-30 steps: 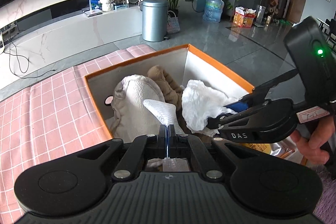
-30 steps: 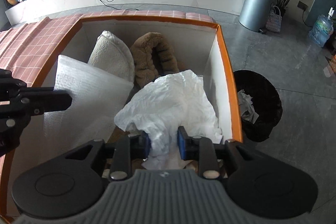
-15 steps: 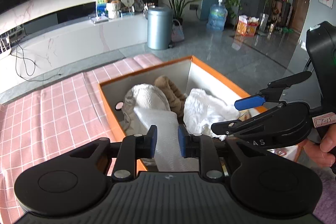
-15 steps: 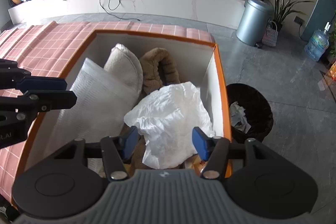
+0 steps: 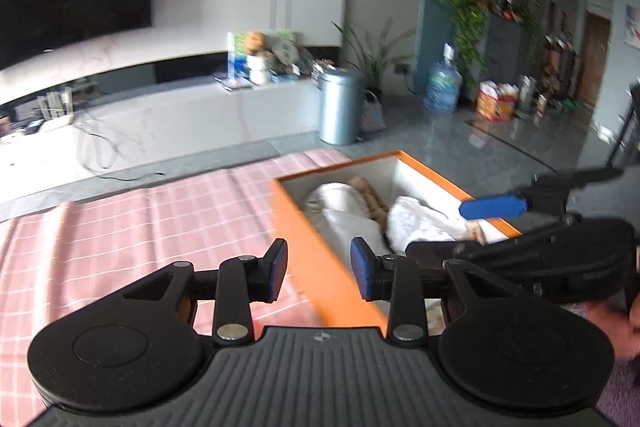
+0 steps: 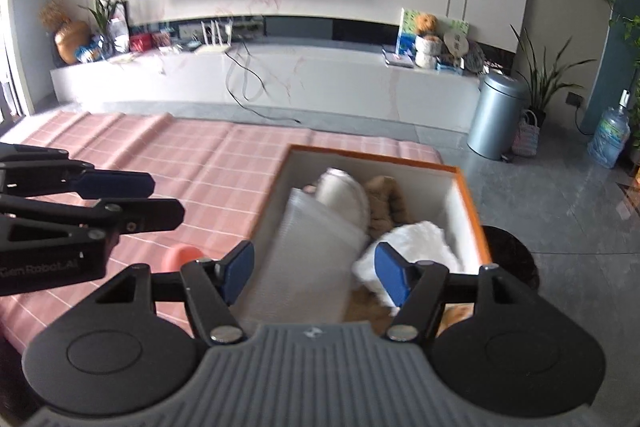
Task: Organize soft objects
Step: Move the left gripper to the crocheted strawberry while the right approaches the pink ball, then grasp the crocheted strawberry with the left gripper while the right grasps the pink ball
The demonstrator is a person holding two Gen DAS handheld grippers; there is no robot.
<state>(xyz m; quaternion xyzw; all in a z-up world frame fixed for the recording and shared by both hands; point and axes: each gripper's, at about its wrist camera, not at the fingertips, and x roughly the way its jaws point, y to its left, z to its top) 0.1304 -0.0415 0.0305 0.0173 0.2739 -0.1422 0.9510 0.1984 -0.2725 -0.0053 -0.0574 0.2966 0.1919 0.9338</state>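
Both claws are spread wide and carry nothing. The left gripper [image 5: 318,269] hangs over the near orange wall of the box [image 5: 316,259], its fingers apart with the pink checked cloth [image 5: 152,227] under its left finger. The right gripper [image 6: 314,277] hovers over the near end of the same box [image 6: 474,223], jaws gaping, straddling the soft things inside.

In the right wrist view the box lies at 12 o'clock from the claw. A white bubble-wrap sheet [image 6: 310,263] leans along its left wall, a cream pillow [image 6: 344,193] sits behind it, a brown plush piece [image 6: 386,205] is at the far middle, and a crumpled white plastic bag [image 6: 416,247] lies at 1 o'clock, just beside the right finger. All four rest in the box, touching one another.

A small pink round object [image 6: 182,257] sits on the cloth at 10 o'clock; what it is cannot be told. A black waste bin [image 6: 516,259] stands against the box's right wall at 2 o'clock. Farther off, at 1 o'clock, are a grey pedal bin [image 6: 494,115] and a water bottle [image 6: 610,135]. The left gripper's fingers cross the view at 9 o'clock.
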